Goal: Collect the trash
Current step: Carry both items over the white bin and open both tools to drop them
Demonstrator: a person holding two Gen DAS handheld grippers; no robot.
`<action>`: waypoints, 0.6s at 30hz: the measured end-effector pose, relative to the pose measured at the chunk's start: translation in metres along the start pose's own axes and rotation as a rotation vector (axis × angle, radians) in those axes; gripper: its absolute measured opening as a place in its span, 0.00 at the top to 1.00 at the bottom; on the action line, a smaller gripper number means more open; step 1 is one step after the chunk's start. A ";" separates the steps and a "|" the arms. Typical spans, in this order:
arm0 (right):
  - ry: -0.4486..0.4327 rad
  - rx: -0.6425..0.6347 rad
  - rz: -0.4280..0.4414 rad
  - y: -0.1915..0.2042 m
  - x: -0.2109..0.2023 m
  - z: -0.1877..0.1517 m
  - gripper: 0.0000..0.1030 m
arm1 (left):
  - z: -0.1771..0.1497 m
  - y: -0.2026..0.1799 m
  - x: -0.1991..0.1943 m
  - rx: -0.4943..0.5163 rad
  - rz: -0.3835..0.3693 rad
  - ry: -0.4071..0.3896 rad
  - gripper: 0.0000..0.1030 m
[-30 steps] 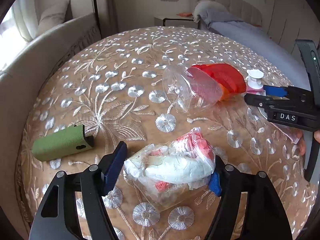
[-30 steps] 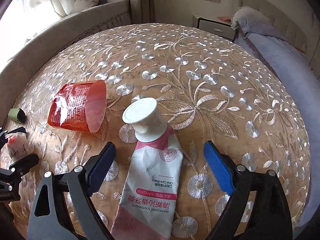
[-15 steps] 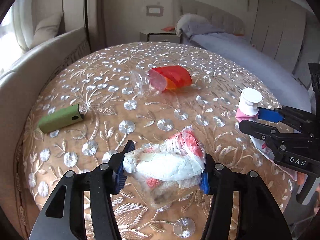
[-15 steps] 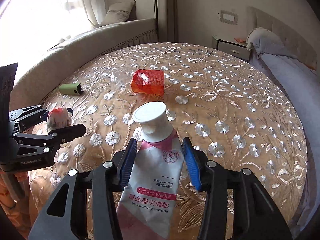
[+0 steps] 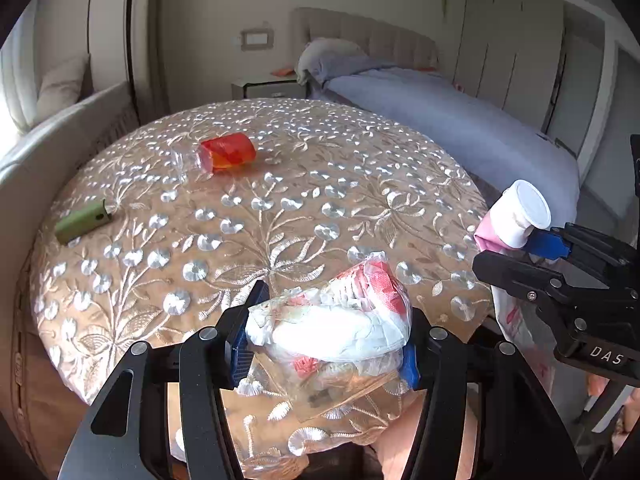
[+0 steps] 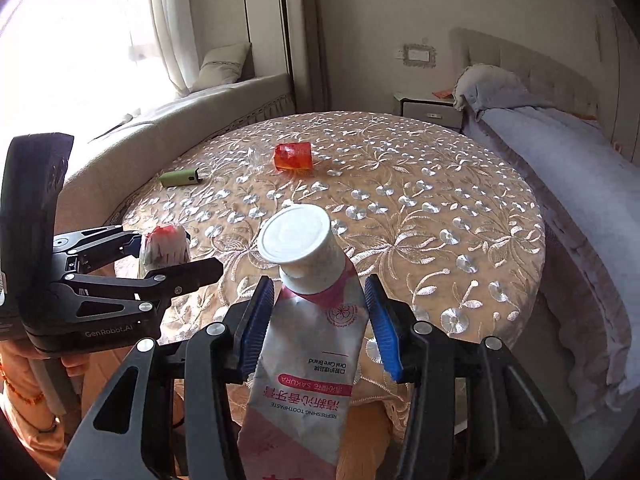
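We see the left tool (image 5: 328,336) clenched on a crumpled clear wrapper (image 5: 332,320) stuffed with white and red scraps, both blue pads pressing its sides. The wrapper's lower part hangs behind the black fingers, and what lies inside it is too creased to make out. It sits lifted over the near edge of the round desk (image 5: 280,216), which is covered with an embroidered cloth.

The right tool (image 6: 318,320) grasps a pink and white toothpaste tube (image 6: 308,320) just below its white cap, cap end pointing away from us. The tube's tail runs out of the bottom of the right wrist view, so we cannot see its end. In the left wrist view only the cap and a bit of pink shoulder show beyond the right tool's dark body.

On the desk, well apart from both tools, lie a red wrapper (image 5: 228,154) and a small green case (image 5: 82,220). A clear plastic piece just beside the red wrapper is hard to read against the shiny cloth. A bed (image 6: 560,152) stands past the desk, its far side cut off.
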State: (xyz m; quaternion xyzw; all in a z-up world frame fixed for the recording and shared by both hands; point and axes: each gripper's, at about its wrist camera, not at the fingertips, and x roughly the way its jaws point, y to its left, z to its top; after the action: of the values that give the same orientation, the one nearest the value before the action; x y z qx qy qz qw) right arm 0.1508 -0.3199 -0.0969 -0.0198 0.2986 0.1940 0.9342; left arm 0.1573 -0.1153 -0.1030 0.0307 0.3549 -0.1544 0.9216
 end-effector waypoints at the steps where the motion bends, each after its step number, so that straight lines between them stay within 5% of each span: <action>1: -0.012 0.004 -0.009 -0.002 -0.008 -0.003 0.53 | -0.002 -0.005 -0.002 0.009 -0.003 -0.001 0.46; 10: -0.119 0.028 -0.110 -0.022 -0.070 -0.022 0.54 | -0.005 -0.056 -0.010 0.107 -0.043 -0.014 0.46; 18: -0.126 0.074 -0.229 -0.052 -0.110 -0.045 0.54 | -0.005 -0.114 -0.007 0.234 -0.109 -0.016 0.46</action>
State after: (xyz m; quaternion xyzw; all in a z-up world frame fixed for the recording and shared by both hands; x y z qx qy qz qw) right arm 0.0636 -0.4130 -0.0760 -0.0071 0.2419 0.0756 0.9673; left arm 0.1148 -0.2214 -0.0959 0.1173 0.3283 -0.2446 0.9048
